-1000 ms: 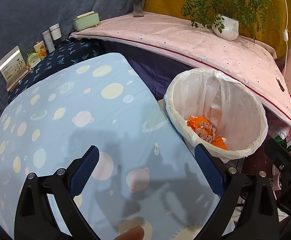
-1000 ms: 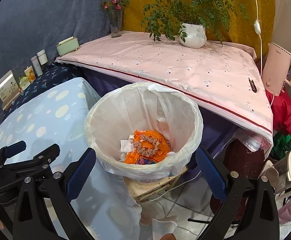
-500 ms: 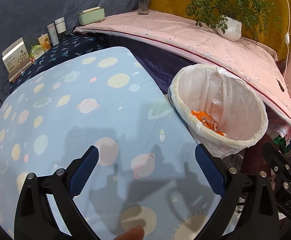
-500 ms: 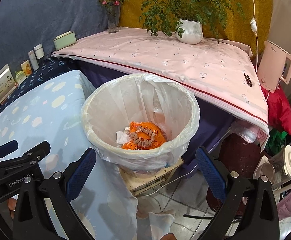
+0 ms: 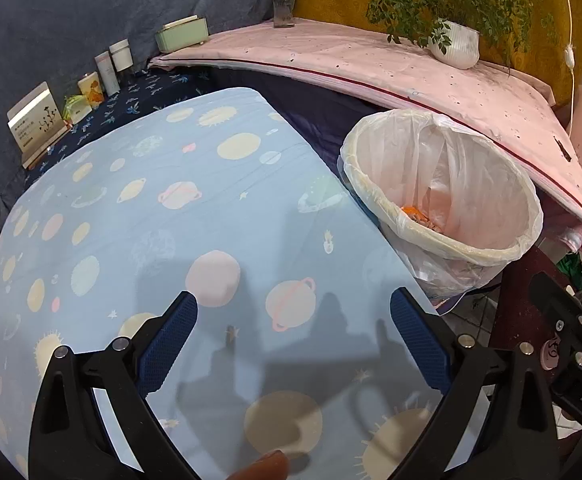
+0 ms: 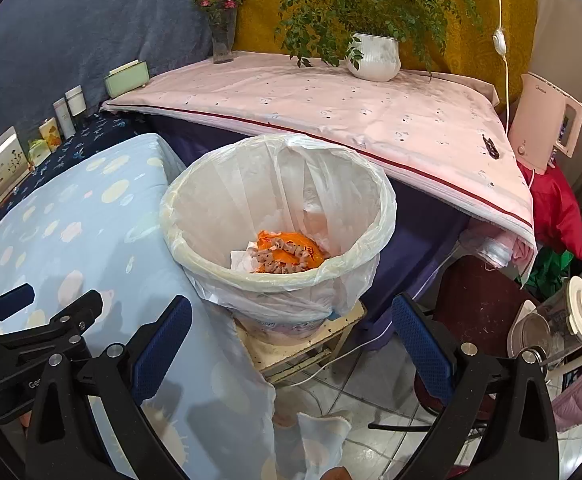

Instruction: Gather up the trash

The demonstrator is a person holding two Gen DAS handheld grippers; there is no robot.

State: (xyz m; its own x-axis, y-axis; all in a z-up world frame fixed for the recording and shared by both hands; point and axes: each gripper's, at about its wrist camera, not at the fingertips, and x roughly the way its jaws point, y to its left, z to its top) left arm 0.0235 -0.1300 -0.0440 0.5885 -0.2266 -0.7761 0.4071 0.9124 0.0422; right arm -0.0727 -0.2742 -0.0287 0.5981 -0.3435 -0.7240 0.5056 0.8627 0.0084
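Here's the left gripper (image 5: 293, 322), blue-padded fingers spread wide apart and holding nothing, poised above the blue planet-print tablecloth (image 5: 139, 208). Off its right-hand side stands the trash bin (image 5: 487, 248), lined with a white plastic bag (image 5: 451, 148), just beside the cloth's edge. From this angle only a sliver of orange shows down inside the bin.

Over to the right gripper (image 6: 291, 320): fingers also well apart, nothing between them, and it looks straight at the bin (image 6: 291, 276). In the bin lies the trash: an orange wrapper (image 6: 291, 250) with a pale crinkled strip across it, resting on white paper at the bottom. The bin sits on a small wooden stand (image 6: 323, 344), touching the hanging edge of the tablecloth (image 6: 71, 220).

Behind the bin runs a pink-covered shelf (image 6: 331, 108) carrying a white potted plant (image 6: 375, 56) and a glass vase of flowers (image 6: 221, 24). A pink kettle (image 6: 543, 124) stands at the shelf's far right end.
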